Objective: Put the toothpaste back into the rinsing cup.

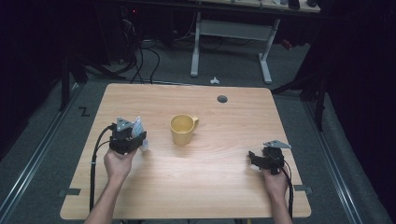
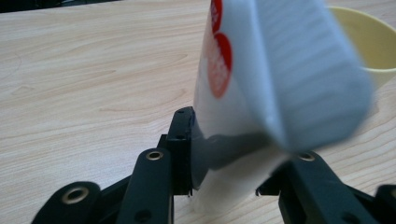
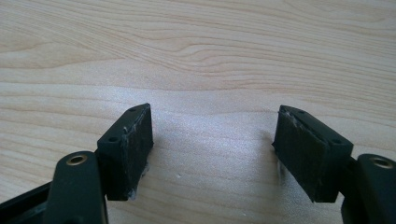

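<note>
A small white carton (image 2: pixel 261 79) with red print stands tilted between my left gripper's (image 2: pixel 233 154) black jaws, which are shut on its lower part. In the high view this left gripper (image 1: pixel 135 137) sits at the table's left, the carton (image 1: pixel 138 127) poking up from it. A yellow mug (image 1: pixel 183 129) stands upright at the table's middle, to the right of the carton; its rim (image 2: pixel 369 42) peeks from behind the carton. My right gripper (image 1: pixel 253 157) rests low near the right front of the table, its jaws (image 3: pixel 215 149) open over bare wood with nothing between them.
The light wooden table (image 1: pixel 196 186) has a small grey round cap (image 1: pixel 222 99) near its far edge. Beyond it, on the dark floor, stand a white desk frame (image 1: pixel 231 46) and loose cables (image 1: pixel 140 60).
</note>
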Available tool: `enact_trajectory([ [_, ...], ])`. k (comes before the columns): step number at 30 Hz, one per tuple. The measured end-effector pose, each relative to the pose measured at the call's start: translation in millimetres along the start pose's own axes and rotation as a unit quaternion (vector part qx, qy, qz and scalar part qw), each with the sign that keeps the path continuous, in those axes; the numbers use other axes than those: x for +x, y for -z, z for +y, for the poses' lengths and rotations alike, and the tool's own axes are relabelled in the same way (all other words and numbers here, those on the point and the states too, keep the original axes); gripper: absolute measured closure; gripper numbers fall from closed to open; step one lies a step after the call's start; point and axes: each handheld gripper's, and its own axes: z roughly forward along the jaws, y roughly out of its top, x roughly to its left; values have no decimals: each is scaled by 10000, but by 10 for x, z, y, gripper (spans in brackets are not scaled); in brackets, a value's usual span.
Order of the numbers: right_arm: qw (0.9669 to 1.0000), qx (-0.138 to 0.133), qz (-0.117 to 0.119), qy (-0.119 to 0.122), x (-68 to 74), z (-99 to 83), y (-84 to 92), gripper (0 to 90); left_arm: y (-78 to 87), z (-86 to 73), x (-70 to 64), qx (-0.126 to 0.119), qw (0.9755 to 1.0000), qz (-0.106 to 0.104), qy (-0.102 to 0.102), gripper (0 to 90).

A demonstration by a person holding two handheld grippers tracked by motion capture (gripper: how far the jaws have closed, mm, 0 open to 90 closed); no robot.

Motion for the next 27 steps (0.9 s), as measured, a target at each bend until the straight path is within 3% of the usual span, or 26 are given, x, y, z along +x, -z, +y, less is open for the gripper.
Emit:
enact_trajectory([
  [14, 10000, -1, 4, 0, 0, 0, 0, 283, 59, 22, 3, -40, 9999, -134, 64, 660],
  [27, 10000, -1, 1, 3, 1, 0, 0, 283, 52, 60, -47, 12, 9998, -191, -94, 661],
])
